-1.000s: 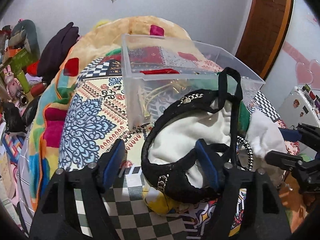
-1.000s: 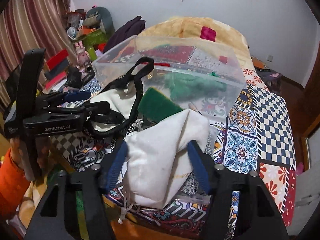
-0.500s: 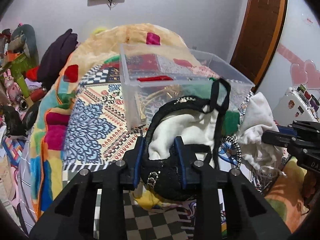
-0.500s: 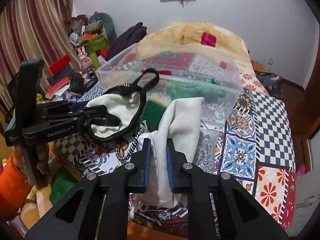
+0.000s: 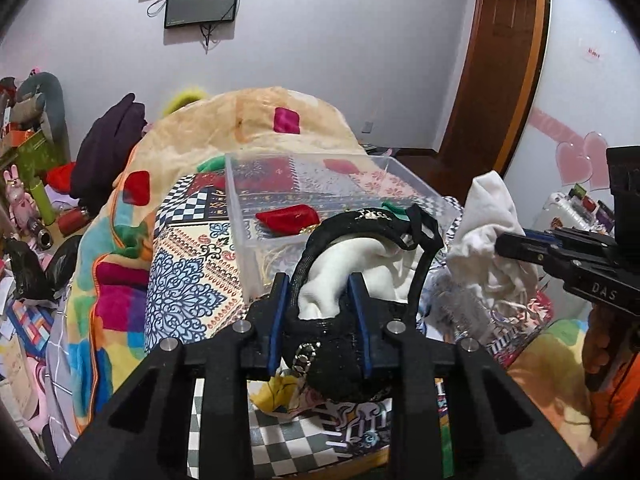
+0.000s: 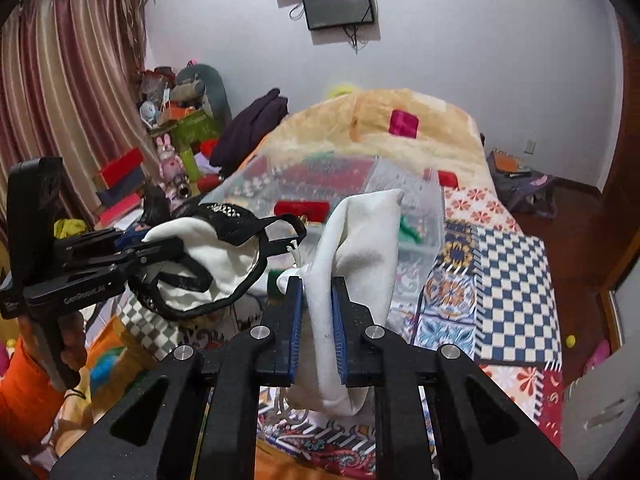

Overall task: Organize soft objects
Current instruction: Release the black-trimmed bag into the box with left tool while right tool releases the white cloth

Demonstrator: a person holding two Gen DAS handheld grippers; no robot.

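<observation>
Both hand-held grippers clamping soft items: left hand-held gripper (image 5: pixel 320 312), black-trimmed bag (image 5: pixel 344 280); right hand-held gripper (image 6: pixel 316 316), white pouch (image 6: pixel 356 264).

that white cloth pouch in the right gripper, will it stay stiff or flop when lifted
Likely floppy: the white cloth pouch creases and folds where the right gripper pinches it, and its lower end sags below the gripper. Probably light, since the thin fabric holds up without stretching. Its loose drawstring dangles and could snag.

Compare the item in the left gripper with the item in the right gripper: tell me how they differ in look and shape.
The black-trimmed white bag has dark edging, a strap and studded trim; the plain white pouch is all white, with a thin drawstring. The bag gapes open, showing its lining; the pouch is pinched into a narrow upright fold. Shared: both are soft, held clear of the bed, the bag in the left gripper, the pouch in the right gripper, before the clear bin.
</observation>
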